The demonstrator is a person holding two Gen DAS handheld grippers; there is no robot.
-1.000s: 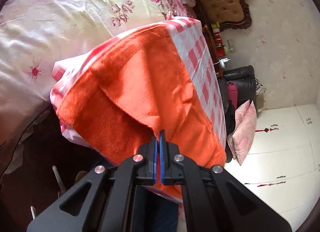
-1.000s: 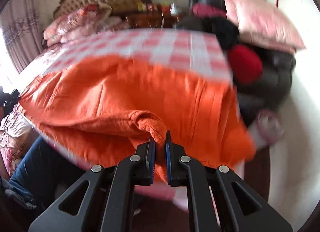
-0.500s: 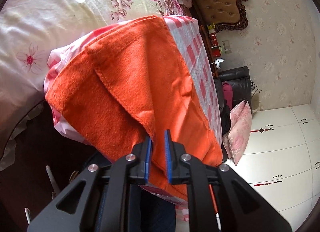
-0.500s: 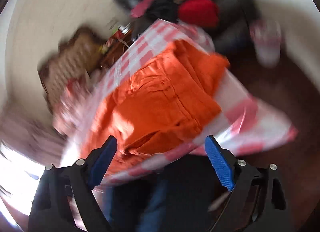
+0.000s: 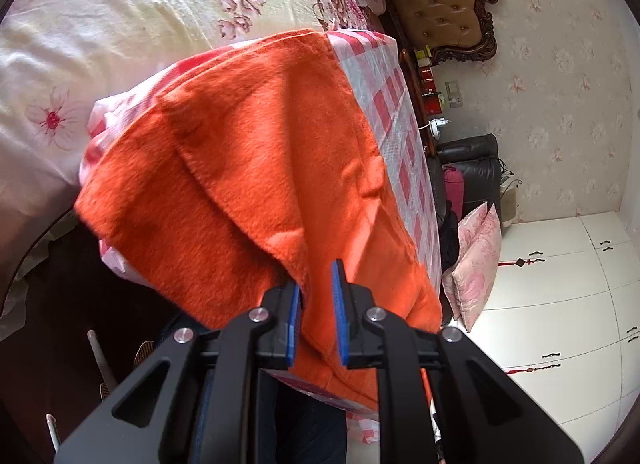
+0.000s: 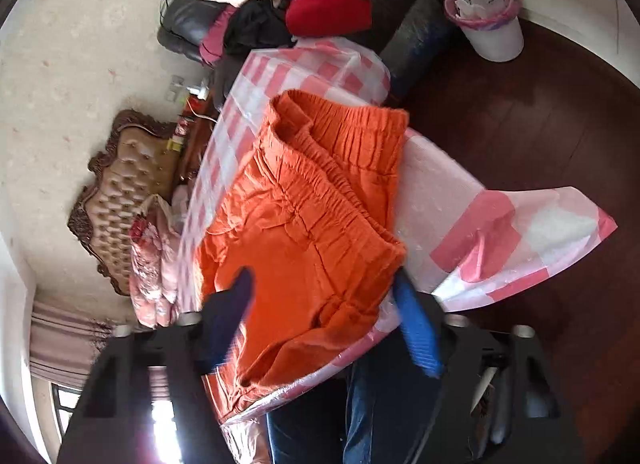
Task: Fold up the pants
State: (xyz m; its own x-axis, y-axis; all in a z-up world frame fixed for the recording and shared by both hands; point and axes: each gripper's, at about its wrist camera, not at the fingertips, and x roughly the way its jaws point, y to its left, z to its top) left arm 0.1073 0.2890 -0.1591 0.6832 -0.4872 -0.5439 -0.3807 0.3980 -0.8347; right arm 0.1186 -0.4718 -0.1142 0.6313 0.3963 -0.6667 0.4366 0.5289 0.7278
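Left wrist view: the left tongs (image 5: 317, 296), jaws slightly apart, frame a fold of the orange pants (image 5: 248, 183) spread over the checkered surface (image 5: 394, 111). Right wrist view: the right tongs (image 6: 326, 304) gape wide above the pants, waistband at 12 o'clock.

Left gripper (image 5: 316, 296): at 6 o'clock, pads a little apart, nothing pinched.
Right gripper (image 6: 326, 316): at 6 o'clock, blurry, pads wide apart, holding nothing.
Legs: in blue jeans, below it.
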